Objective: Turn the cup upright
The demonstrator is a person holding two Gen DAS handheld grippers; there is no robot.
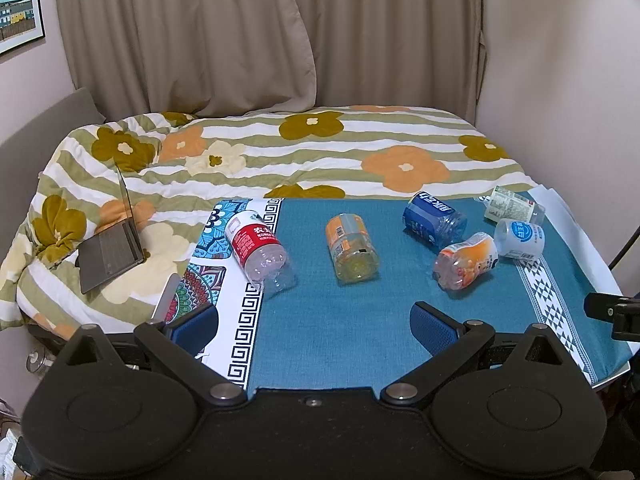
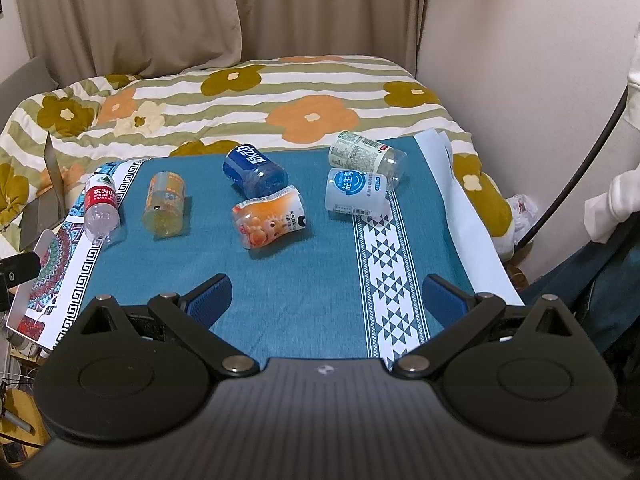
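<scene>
Several plastic cups cut from bottles lie on their sides on a blue tablecloth point(image 1: 340, 320). From left: a red-label cup point(image 1: 260, 250) point(image 2: 101, 210), a yellow-orange cup point(image 1: 352, 252) point(image 2: 165, 204), a dark blue cup point(image 1: 434, 220) point(image 2: 254, 172), an orange cartoon cup point(image 1: 466, 266) point(image 2: 270, 216), a white-and-blue cup point(image 1: 519, 238) point(image 2: 354, 190) and a clear white-label cup point(image 1: 512, 204) point(image 2: 366, 156). My left gripper point(image 1: 314, 326) is open and empty above the near table. My right gripper point(image 2: 326, 298) is open and empty, also near the front.
A bed with a flowered quilt point(image 1: 280, 148) lies behind the table. An open laptop point(image 1: 114, 252) rests on it at the left. Curtains and walls stand behind. A person's leg point(image 2: 608, 280) is at the right. A patterned mat point(image 1: 224, 260) covers the table's left edge.
</scene>
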